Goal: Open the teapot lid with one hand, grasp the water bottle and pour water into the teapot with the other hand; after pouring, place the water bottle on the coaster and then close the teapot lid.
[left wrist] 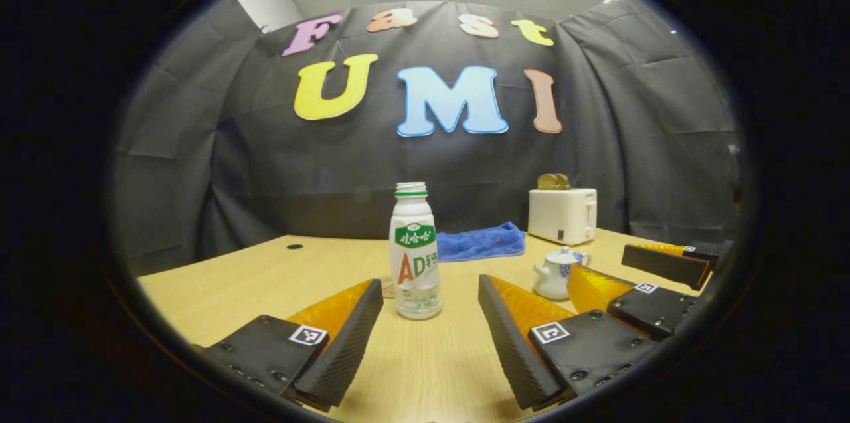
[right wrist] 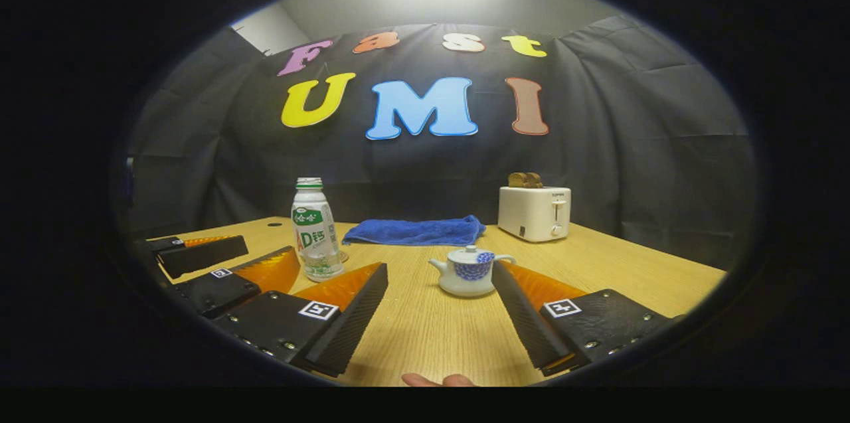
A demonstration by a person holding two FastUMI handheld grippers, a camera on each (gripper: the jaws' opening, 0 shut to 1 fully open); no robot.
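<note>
Though perhaps plastic, cylindrical bottle (left wrist: 415,253)

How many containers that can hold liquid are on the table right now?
2. The white plastic water bottle with green label stands uncapped ahead of the left gripper; the small white ceramic teapot with blue pattern, lid on, sits ahead of the right gripper.

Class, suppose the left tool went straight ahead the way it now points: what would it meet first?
Most likely the bottle, which stands upright on the table ahead of the open left tool, roughly centred between its fingers; depth is hard to judge.
</note>
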